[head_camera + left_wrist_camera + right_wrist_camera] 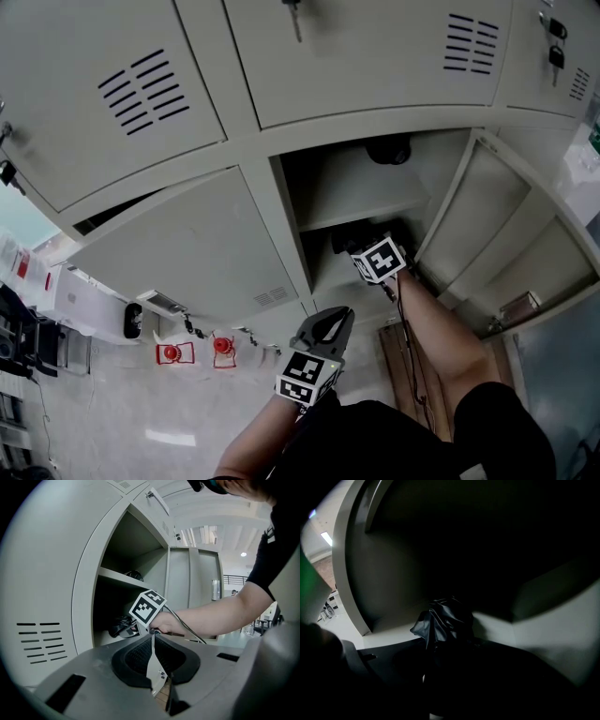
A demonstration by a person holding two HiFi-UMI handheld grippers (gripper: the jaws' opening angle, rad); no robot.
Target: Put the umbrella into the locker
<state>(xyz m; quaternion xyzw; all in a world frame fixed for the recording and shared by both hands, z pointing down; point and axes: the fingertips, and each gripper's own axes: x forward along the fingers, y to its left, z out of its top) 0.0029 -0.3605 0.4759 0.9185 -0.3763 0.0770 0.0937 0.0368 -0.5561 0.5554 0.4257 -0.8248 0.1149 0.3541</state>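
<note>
The black folded umbrella (443, 623) lies in the lower compartment of the open grey locker (323, 281), below its shelf (366, 211). My right gripper (361, 246) reaches into that compartment, its marker cube (380, 260) just at the opening. In the right gripper view the umbrella sits between the dark jaws; it is too dark to see whether the pads press on it. From the left gripper view the right gripper (123, 626) is seen inside the locker beside a black mass. My left gripper (336, 323) hangs outside, below the opening, jaws together and empty.
The locker's door (487, 216) stands swung open to the right. A dark object (387, 148) rests on the upper shelf. Closed locker doors (141, 103) surround the opening, with keys (555, 42) at top right. Red items (173, 353) sit on the floor at left.
</note>
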